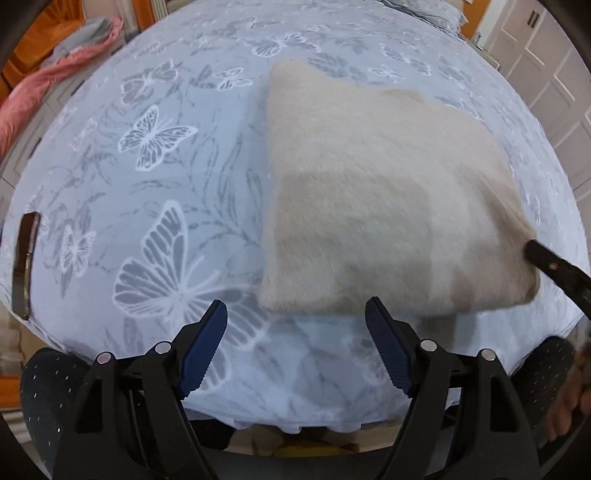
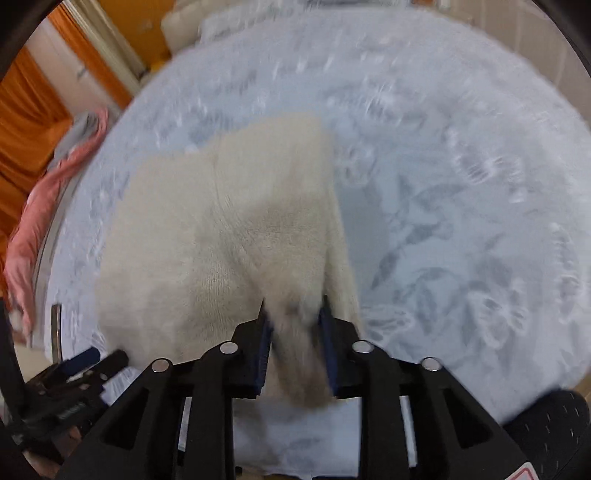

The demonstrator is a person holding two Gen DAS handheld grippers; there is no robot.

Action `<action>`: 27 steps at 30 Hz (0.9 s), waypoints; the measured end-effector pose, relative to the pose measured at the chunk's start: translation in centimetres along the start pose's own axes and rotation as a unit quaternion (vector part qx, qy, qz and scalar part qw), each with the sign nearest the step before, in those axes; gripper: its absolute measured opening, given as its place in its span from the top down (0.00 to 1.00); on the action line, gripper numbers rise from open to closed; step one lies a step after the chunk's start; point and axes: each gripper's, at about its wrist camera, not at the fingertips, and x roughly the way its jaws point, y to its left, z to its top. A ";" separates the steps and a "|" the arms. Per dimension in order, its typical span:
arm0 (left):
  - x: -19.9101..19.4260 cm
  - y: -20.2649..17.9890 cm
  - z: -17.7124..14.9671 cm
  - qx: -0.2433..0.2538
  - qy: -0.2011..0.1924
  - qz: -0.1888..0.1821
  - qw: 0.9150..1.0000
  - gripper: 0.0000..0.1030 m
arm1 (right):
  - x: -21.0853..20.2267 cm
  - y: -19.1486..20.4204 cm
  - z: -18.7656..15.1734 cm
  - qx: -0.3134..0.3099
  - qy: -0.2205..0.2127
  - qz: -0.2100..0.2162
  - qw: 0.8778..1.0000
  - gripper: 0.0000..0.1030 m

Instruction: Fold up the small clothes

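A cream fleece garment (image 1: 388, 199) lies folded on the blue butterfly bedsheet (image 1: 166, 184). My left gripper (image 1: 295, 325) is open and empty, just in front of the garment's near edge, not touching it. My right gripper (image 2: 293, 314) is shut on the garment (image 2: 229, 229), pinching a bunched corner between its pads. The right gripper also shows at the right edge of the left wrist view (image 1: 554, 267), at the garment's near right corner. The right wrist view is blurred by motion.
A dark phone (image 1: 26, 266) lies at the bed's left edge. A pink cloth (image 1: 44, 85) hangs at the far left. White cabinet doors (image 1: 546, 48) stand at the far right. Pillows (image 2: 184, 26) sit at the bed's far end.
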 end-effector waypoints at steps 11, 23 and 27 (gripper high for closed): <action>-1.0 -3.5 -4.2 0.037 -0.024 0.045 0.998 0.27 | -2.8 0.0 -7.2 -0.013 -0.029 -0.075 0.997 0.42; -0.1 -3.7 -7.4 0.035 -0.060 0.072 0.995 0.27 | -2.7 -0.5 -10.9 -0.002 -0.048 -0.081 0.996 0.37; 0.6 -3.3 -8.2 0.034 -0.073 0.077 0.994 0.26 | -2.5 0.3 -11.5 -0.013 -0.063 -0.090 0.994 0.36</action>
